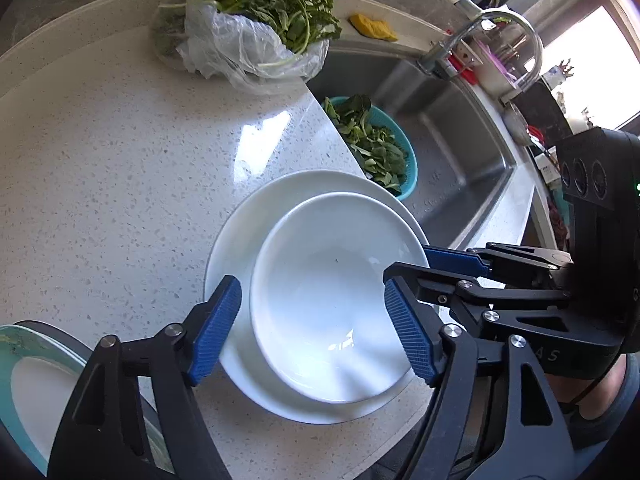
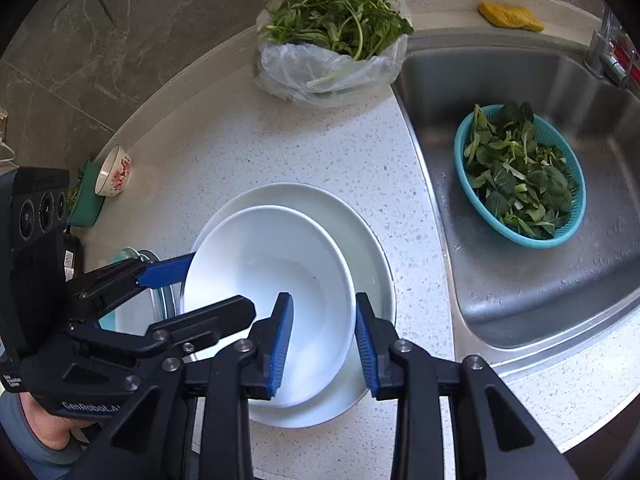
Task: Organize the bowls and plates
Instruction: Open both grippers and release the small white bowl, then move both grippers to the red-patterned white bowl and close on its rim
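My left gripper is nearest the lens, its blue pads standing apart on either side of the white bowl and pressing on nothing. My right gripper also has its jaws parted, straddling the bowl's near-right rim with one pad inside the wall and one outside, neither clamped as far as I can see.

The bowl sits nested in the larger white plate, off-centre, towards the sink side. That plate rests on the counter, just beside the sink edge. A second dish with a teal rim lies on the far side of the stack from the sink, and a small patterned bowl lies tipped on its side farther out again.

My worry is the sink. The stack is close to that edge, and a careless nudge from either pad while withdrawing could slide the glazed bowl on the glazed plate, or push the whole stack over the lip. The off-centre nesting makes tipping likelier.

The counter is pale speckled stone, glossy. In the sink stands a teal colander of greens; behind the stack is a plastic bag of leafy stems, and a yellow sponge lies on the ledge behind the sink.
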Motion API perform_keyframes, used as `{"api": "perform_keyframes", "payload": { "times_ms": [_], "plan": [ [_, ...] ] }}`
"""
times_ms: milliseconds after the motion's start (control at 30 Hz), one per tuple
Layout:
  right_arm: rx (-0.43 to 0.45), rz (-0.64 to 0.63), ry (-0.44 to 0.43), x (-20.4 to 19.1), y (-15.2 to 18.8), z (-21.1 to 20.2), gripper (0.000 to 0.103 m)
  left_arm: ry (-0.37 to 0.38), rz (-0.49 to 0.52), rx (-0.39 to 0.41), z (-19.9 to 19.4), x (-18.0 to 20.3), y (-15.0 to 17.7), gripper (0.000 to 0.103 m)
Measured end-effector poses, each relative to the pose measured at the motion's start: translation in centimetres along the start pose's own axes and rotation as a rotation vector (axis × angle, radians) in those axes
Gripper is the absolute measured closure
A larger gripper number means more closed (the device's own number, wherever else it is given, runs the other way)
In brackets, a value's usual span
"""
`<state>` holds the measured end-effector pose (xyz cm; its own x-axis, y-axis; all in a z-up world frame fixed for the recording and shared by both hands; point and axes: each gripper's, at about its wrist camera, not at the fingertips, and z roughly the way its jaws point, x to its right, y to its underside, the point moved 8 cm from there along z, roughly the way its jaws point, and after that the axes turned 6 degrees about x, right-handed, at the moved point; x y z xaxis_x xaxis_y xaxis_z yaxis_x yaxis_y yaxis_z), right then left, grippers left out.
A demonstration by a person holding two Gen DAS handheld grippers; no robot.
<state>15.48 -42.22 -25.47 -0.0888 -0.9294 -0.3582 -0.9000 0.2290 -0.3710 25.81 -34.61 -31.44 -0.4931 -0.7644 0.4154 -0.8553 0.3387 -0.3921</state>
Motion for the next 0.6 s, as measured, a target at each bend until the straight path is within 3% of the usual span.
{"api": "perform_keyframes", "payload": {
  "times_ms": [167, 233, 267, 300, 333, 367, 433, 600],
  "plan": [
    [0.062, 0.003, -0.002, -0.3, -1.6, -3.1, 0.063, 0.064, -0.021, 0.069, -4.6, 0.5, -1.1, 0.029],
    [0.118, 0.002, -0.025, -0.8, -3.3, -4.7, 0.043, 0.096, -0.037, 0.137, -8.1, -0.5, -2.1, 0.019],
    [0.149, 0.007, -0.056, -1.3, -4.5, -5.5, 0.036, 0.097, -0.049, 0.174, -9.7, -1.5, -2.5, 0.004],
    [0.178, 0.017, -0.108, -2.1, -5.7, -6.0, 0.025, 0.083, -0.067, 0.222, -12.2, -3.6, -3.1, 0.0],
    [0.193, 0.022, -0.15, -2.9, -6.7, -6.1, 0.017, 0.054, -0.085, 0.246, -13.9, -5.9, -3.4, 0.0],
    [0.202, 0.026, -0.199, -3.9, -7.8, -6.0, 0.016, 0.025, -0.1, 0.265, -15.3, -7.8, -3.6, 0.0],
    [0.189, 0.02, -0.286, -6.9, -10.0, -4.8, 0.016, -0.101, -0.153, 0.321, -18.6, -14.3, -3.8, 0.0],
    [0.126, -0.053, -0.449, -17.9, -15.4, 0.5, 0.016, -0.363, -0.363, 0.429, -25.9, -30.0, -2.4, 0.0]
  ]
}}
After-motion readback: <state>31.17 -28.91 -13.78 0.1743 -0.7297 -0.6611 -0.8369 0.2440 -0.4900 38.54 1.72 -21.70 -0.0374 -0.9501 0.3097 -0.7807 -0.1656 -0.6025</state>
